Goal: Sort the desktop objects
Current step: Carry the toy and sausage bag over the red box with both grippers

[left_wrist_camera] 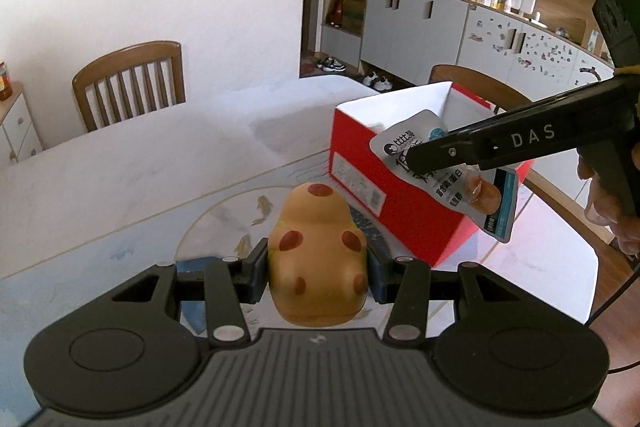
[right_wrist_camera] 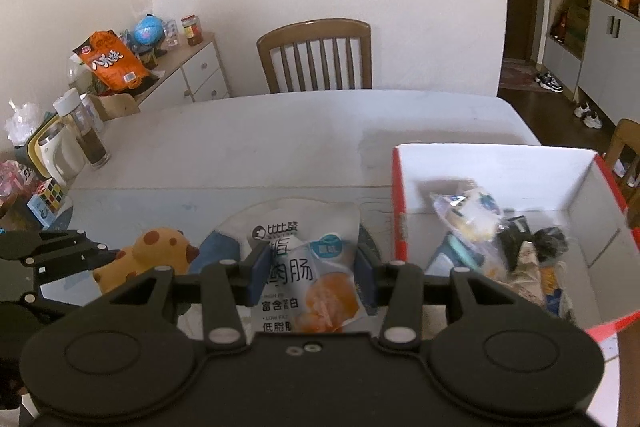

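My left gripper [left_wrist_camera: 318, 269] is shut on a tan spotted plush toy [left_wrist_camera: 316, 251], held above the table mat. The same toy [right_wrist_camera: 156, 255] shows at the lower left in the right wrist view, in the left gripper [right_wrist_camera: 100, 259]. My right gripper [right_wrist_camera: 312, 273] is shut on a white snack packet [right_wrist_camera: 308, 267] with an orange food picture. In the left wrist view that packet [left_wrist_camera: 444, 171] hangs from the right gripper [left_wrist_camera: 424, 151] over the near edge of a red box [left_wrist_camera: 400, 215]. The red box [right_wrist_camera: 580, 223], white inside, holds several wrapped items.
A white table [right_wrist_camera: 280, 135] carries a printed mat [left_wrist_camera: 140, 247]. Wooden chairs [right_wrist_camera: 316, 55] stand at its far side. A bottle, kettle [right_wrist_camera: 60, 151] and puzzle cube [right_wrist_camera: 50, 193] crowd the table's left end. A low cabinet [right_wrist_camera: 192, 71] holds snack bags and a globe.
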Available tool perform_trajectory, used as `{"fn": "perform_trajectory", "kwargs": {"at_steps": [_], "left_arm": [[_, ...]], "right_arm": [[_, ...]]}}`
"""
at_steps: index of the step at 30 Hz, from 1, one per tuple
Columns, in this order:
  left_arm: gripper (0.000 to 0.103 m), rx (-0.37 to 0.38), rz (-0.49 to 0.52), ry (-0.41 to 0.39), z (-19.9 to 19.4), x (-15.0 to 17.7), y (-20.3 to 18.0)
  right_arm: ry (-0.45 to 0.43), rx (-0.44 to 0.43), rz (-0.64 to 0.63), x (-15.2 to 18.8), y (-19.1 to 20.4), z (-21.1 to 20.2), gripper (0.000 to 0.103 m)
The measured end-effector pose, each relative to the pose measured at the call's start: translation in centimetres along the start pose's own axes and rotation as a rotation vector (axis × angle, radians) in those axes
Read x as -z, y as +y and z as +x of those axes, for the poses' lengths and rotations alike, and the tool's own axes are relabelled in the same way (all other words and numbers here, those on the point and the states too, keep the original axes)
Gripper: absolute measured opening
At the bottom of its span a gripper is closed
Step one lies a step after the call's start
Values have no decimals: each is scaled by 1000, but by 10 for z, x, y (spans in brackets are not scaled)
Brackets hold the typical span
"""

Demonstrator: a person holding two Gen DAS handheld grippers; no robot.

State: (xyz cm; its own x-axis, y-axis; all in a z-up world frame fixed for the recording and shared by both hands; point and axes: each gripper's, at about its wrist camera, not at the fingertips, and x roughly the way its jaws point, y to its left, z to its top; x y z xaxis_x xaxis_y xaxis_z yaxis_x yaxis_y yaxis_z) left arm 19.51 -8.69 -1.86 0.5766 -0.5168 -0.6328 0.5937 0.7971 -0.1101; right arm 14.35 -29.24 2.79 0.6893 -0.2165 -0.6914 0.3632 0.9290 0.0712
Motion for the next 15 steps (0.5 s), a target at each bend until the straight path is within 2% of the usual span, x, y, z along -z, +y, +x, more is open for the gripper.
{"fn": "perform_trajectory", "kwargs": {"at_steps": [15], "left_arm": [[47,16,49,-19,13,-25,-54]], "right_arm": [[-30,30,28,8,-49,-37,45]]}}
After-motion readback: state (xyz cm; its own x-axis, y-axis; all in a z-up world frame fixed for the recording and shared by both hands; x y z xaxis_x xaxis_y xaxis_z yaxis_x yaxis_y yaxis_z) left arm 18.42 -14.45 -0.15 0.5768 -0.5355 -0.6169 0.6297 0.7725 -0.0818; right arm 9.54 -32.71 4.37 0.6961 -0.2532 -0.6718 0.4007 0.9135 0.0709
